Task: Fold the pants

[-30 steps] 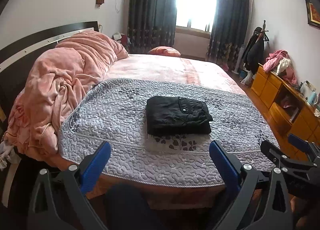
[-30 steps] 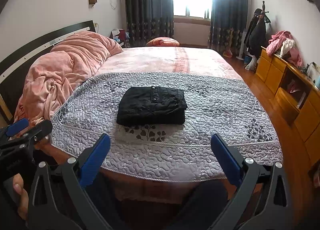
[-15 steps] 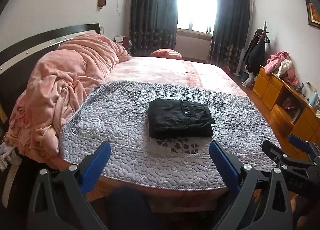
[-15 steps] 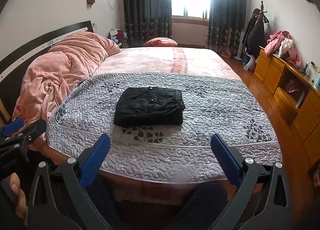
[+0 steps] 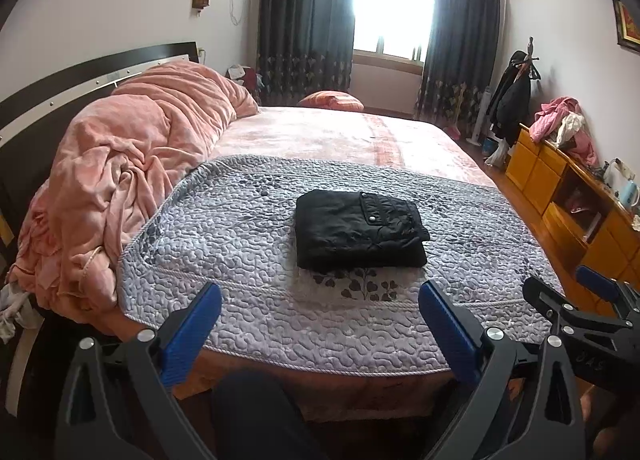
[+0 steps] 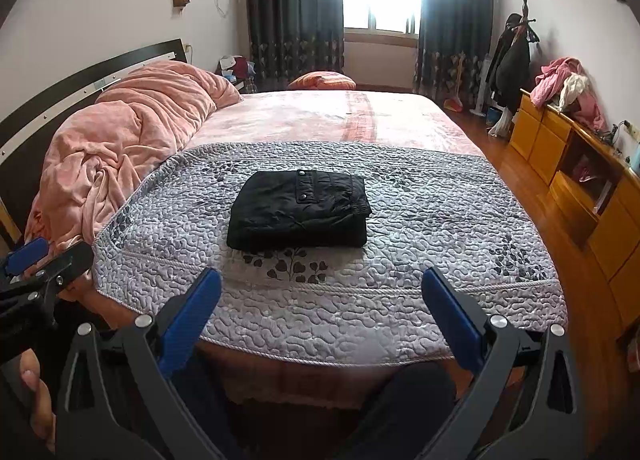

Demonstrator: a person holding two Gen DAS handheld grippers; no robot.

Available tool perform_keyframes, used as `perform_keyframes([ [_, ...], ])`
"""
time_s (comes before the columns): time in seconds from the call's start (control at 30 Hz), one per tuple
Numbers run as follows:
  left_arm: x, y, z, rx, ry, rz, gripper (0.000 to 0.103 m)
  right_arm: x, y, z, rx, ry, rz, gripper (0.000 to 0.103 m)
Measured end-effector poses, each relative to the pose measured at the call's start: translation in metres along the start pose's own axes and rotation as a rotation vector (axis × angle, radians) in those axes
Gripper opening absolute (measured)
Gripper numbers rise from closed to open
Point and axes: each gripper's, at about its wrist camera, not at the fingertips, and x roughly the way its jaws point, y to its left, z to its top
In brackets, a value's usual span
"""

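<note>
Black pants lie folded in a compact rectangle on the grey quilted cover, a snap pocket on top. They also show in the right wrist view. My left gripper is open and empty, held back from the bed's near edge, well short of the pants. My right gripper is open and empty too, at about the same distance. Each gripper shows at the side of the other's view: the right one and the left one.
A crumpled pink blanket lies along the dark headboard on the left. A wooden cabinet with clothes on top stands on the right across a strip of wood floor. Curtains and a bright window are at the far end.
Both grippers have drawn back a little and risen from the bed; the pants look slightly farther off. The pants have not moved.
</note>
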Motion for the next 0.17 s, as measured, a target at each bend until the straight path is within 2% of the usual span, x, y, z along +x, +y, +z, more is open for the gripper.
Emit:
perform_keyframes([
  [0.17,-0.0007,0.0013,0.0001,-0.007,0.001,-0.005,0.099,-0.0010,0.0000,0.0007,-0.003,-0.004,0.003,0.100],
])
